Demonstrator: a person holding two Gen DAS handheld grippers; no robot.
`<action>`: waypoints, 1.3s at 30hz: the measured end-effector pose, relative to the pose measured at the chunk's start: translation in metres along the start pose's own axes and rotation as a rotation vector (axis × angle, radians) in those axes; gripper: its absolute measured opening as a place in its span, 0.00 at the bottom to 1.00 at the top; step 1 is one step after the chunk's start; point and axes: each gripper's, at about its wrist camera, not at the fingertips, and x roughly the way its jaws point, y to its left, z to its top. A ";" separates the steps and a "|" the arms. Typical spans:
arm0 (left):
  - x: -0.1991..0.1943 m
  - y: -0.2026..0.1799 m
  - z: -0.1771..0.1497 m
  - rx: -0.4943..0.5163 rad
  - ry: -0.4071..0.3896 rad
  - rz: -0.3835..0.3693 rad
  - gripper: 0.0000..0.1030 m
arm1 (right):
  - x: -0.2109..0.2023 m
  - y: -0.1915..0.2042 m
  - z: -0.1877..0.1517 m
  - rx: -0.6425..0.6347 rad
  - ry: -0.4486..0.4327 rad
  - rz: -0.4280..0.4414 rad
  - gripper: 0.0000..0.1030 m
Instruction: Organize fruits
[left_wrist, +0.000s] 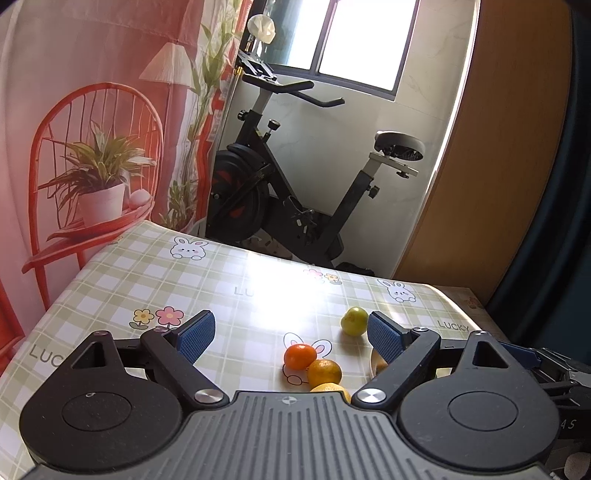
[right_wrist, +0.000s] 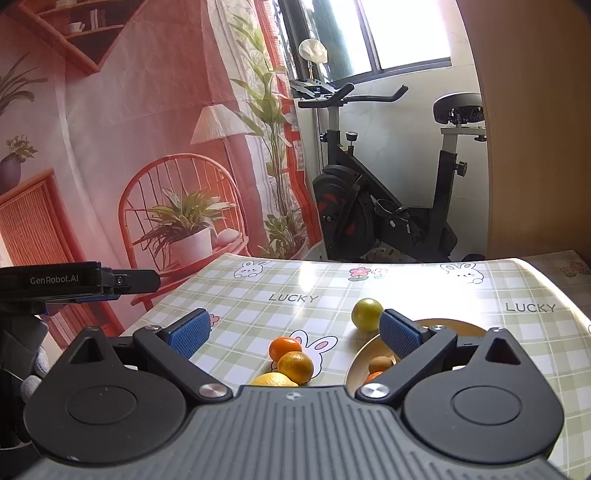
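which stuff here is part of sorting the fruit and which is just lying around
Part of the job:
- green fruit
- two oranges
- yellow fruit, partly hidden
- plate, already holding a brown fruit
- left gripper and right gripper, both open and empty

Just there:
- exercise bike
- printed backdrop
- checked tablecloth

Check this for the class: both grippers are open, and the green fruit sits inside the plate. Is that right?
Not quite. In the right wrist view the green fruit sits on the tablecloth, beyond the plate, not inside it. Both grippers are open.
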 end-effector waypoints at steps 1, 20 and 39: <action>0.000 0.000 0.000 -0.004 0.009 -0.003 0.88 | -0.001 0.000 -0.002 -0.004 0.004 0.003 0.97; 0.055 0.022 -0.007 -0.064 0.176 -0.005 0.80 | 0.080 -0.001 -0.026 -0.134 0.309 0.091 0.95; 0.108 0.025 -0.028 -0.100 0.339 -0.126 0.71 | 0.137 0.011 -0.037 -0.280 0.405 0.245 0.82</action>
